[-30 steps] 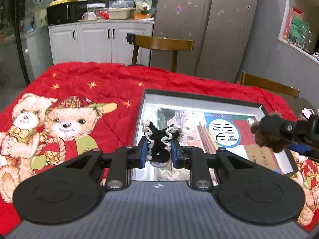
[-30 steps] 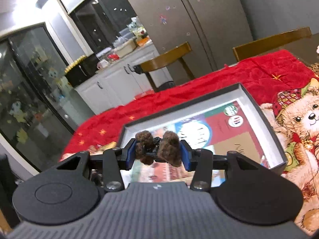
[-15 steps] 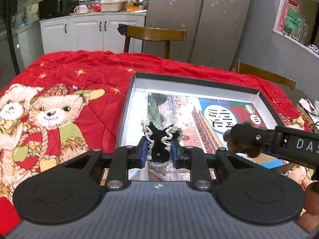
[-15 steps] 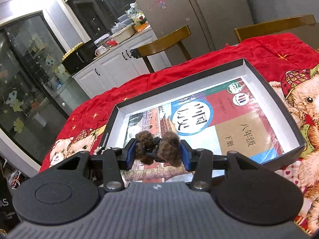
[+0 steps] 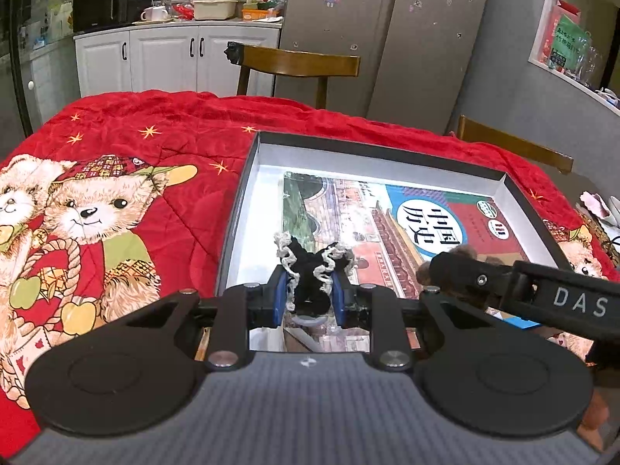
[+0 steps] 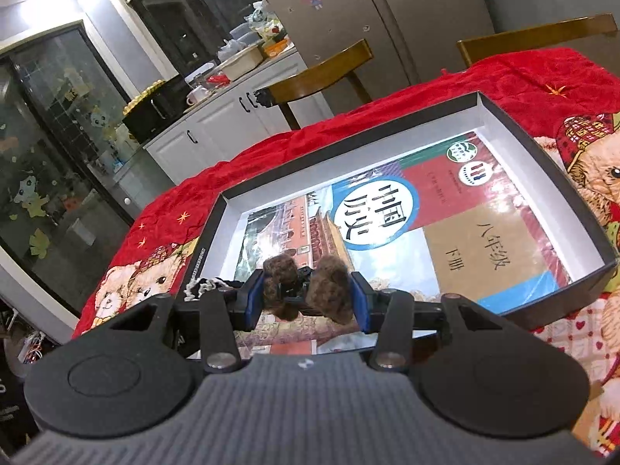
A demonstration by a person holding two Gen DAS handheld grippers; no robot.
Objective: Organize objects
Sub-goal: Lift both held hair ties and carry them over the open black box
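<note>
Two handheld grippers hovered over the near end of a shallow box on a kitchen table. The left gripper (image 5: 309, 294) pinched a black hair tie with white frilled edging (image 5: 310, 267) between its blue pads (image 5: 279, 296), the tie standing up above the fingertips. Just beside it to the right, the right gripper (image 6: 306, 302) clamped a brown fuzzy hair clip (image 6: 329, 294), its two furry lobes filling the gap between the fingers. Both items were held over the near left part of the black-walled, white-lined box (image 5: 248, 178), above a Chinese history textbook (image 6: 391, 217) lying flat inside and covering most of the floor. The box sat on a red quilted cloth printed with teddy bears (image 5: 97, 209). Beyond the table stood a wooden chair (image 5: 298, 66), white cabinets (image 5: 166, 62) under a cluttered counter, and grey panels dotted with stickers (image 5: 387, 19).
</note>
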